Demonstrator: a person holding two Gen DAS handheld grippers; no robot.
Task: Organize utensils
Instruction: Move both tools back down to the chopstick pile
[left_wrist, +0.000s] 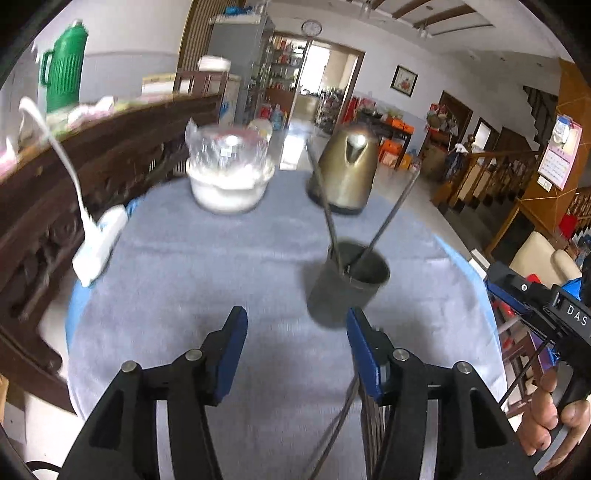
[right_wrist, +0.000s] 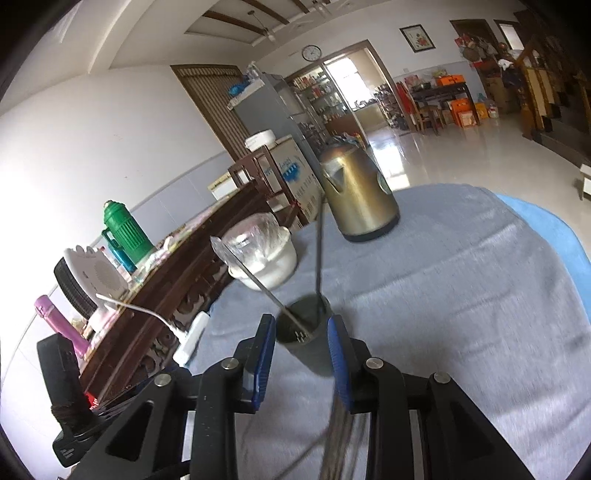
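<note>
1. Left wrist view: my left gripper (left_wrist: 297, 328) hangs spread and empty above the grey cloth (left_wrist: 221, 266), just short of the dark cup (left_wrist: 347, 284), perhaps ready to steady it.
2. My right gripper (right_wrist: 301, 338) is spread too, fingers either side of the cup (right_wrist: 304, 338); I cannot tell whether they touch it.
3. Two thin metal utensils (left_wrist: 388, 218) stand leaning apart in the cup.
4. Blurred rods lie under the right finger (left_wrist: 371, 417); likely more to load.
5. Behind, a plastic-covered white bowl (left_wrist: 231, 184) sits beside a brass kettle (left_wrist: 345, 173).
</note>
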